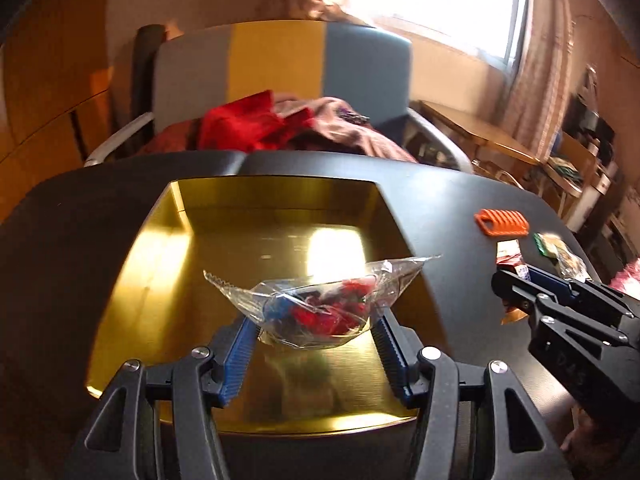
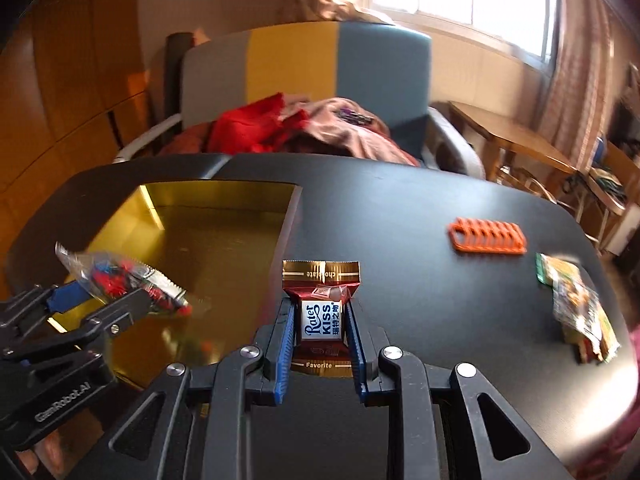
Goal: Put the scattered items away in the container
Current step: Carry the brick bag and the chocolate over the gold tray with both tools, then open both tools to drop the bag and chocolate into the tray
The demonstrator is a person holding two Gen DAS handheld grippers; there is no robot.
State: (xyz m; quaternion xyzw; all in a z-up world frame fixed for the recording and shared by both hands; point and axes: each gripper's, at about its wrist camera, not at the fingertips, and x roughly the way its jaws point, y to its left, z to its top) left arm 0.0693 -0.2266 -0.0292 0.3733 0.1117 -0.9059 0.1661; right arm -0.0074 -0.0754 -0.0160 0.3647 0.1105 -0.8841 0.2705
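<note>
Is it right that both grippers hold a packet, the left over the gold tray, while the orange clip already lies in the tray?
Not quite: the orange clip lies on the black table, right of the gold tray, as the right wrist view shows. The left gripper does hold its clear packet over the tray; the right gripper holds a chocolate.

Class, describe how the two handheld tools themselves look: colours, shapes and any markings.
Both the left tool and right tool are matte black frames with silver round bolts, triangular cut-outs and ribbed blue fingers. White lettering marks the left tool's side.

Tray [image 1: 160,240] glossy gold metal; table [image 2: 400,220] matt black; bag [image 1: 320,300] clear crinkly plastic.
</note>
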